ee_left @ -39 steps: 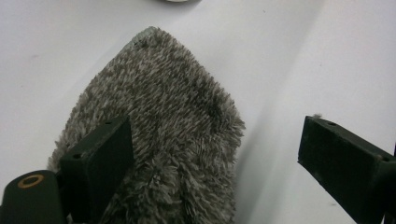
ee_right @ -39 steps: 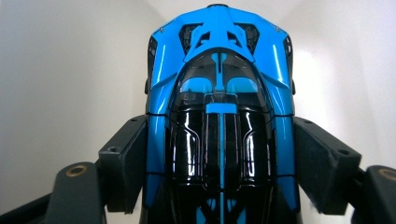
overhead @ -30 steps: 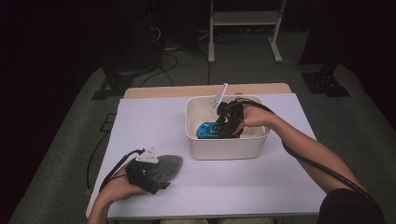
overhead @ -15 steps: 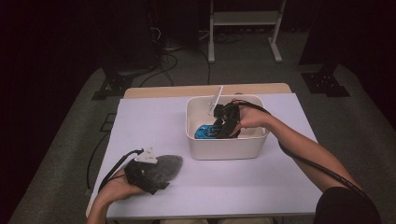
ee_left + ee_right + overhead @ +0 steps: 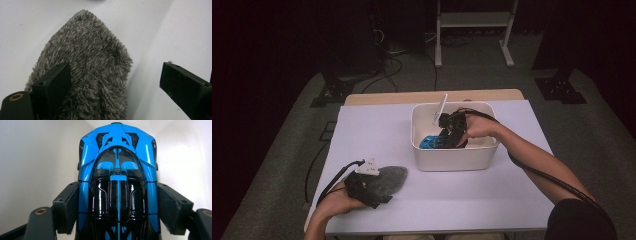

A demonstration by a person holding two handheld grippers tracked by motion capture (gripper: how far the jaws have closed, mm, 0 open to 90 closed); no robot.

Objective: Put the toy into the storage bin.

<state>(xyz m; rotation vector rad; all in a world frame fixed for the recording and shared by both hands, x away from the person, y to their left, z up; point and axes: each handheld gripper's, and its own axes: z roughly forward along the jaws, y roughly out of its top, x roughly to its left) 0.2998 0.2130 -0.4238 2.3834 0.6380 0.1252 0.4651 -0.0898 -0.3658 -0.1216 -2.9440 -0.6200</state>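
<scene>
Here, blue toy car (image 5: 117,180) clamped between right gripper (image 5: 117,207) jaws, inside white tub (image 5: 452,157).

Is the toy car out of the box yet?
Not yet. The right gripper has its jaws closed on the blue toy car, which sits inside the white box. The left gripper rests open by the grey fluffy cloth. Lifting the car out looks left.

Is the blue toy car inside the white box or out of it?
Inside: the toy car sits within the white box walls, between the right hand-held gripper jaws.
</scene>
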